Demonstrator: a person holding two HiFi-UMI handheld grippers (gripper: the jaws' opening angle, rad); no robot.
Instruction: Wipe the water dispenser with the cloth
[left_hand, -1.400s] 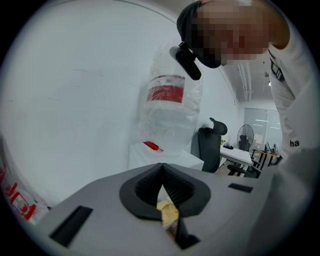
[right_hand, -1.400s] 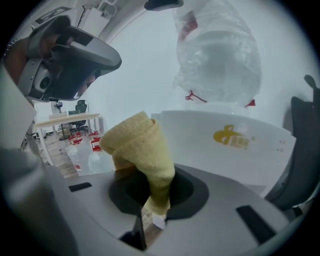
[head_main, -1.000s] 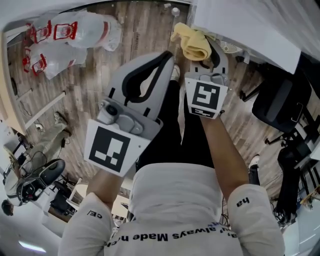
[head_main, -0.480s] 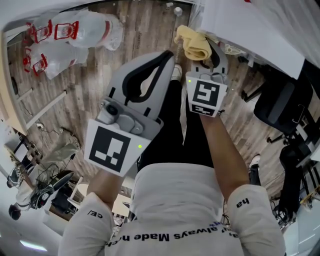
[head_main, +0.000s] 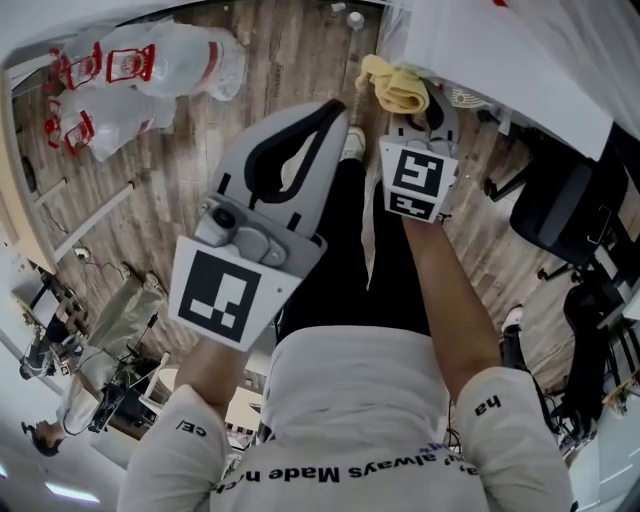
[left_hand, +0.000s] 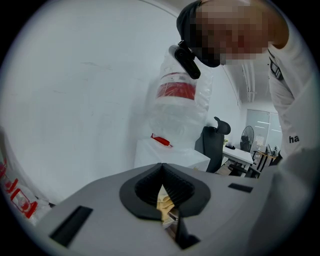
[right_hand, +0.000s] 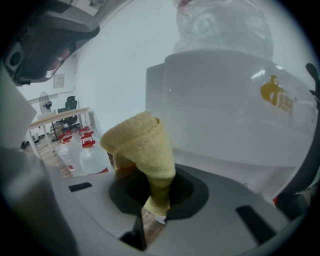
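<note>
Grey moulded plastic forms both of your grippers, two in all, each lined with ribbed black pads. Your left gripper (head_main: 338, 112) sits just where it was half a second ago. Its jaws are pressed together at the tips, and nothing is caught between them.

Your right gripper (head_main: 408, 118) has edged up and to the right since then, closer to the white cabinet. It is clamped on the one cloth (head_main: 398, 88), a yellow, nubbly towel. The cloth is folded into a soft roll that stands out of the jaws, and a thin tail of it is pinched between the pads. It is near the dispenser, but no view shows it touching.

Just beyond the cloth stands the single water dispenser (right_hand: 220, 105). Its body is smooth, white and boxy, with a small gold emblem on the front. One clear bottle (right_hand: 225, 22) sits on top, wrapped in crinkled plastic.

Farther off, on the wood-plank floor (head_main: 250, 70), lie two clear jugs (head_main: 165, 55) (head_main: 90, 115) with red labels, both in wrinkled plastic. One black office chair (head_main: 560, 200) stands to your right.
</note>
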